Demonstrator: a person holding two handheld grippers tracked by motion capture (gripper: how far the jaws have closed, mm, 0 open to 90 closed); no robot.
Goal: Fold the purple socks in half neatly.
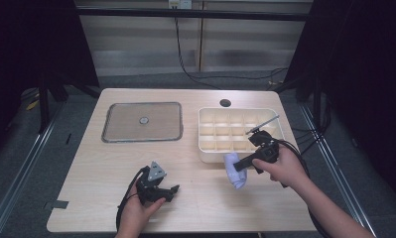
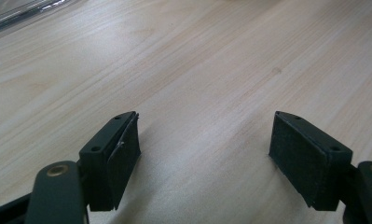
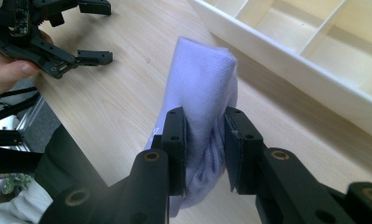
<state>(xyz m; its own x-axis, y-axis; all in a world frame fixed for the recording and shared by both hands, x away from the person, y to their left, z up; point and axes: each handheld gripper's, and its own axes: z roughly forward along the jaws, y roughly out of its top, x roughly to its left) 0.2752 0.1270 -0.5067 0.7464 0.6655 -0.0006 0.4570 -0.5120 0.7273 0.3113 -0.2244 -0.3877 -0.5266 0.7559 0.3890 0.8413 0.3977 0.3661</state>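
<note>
A folded pale lilac cloth [image 3: 203,84] is pinched between the jaws of my right gripper [image 3: 205,149], which is shut on it. In the high view the cloth [image 1: 233,171] hangs from the right gripper [image 1: 241,163] just in front of the white divided tray [image 1: 203,148]. My left gripper [image 1: 171,191] rests low near the table's front edge, jaws spread wide. Between its pads [image 2: 125,156] lies bare wood, with nothing held. The right gripper view also shows that left gripper [image 3: 93,32] at the upper left, in a hand.
The tray's near wall [image 3: 286,70] runs close beside the cloth, with several empty compartments behind it. A flat grey-rimmed square panel [image 1: 143,122] lies at the table's back left. A small round hole [image 1: 225,103] sits behind the tray. Cables trail from both grippers.
</note>
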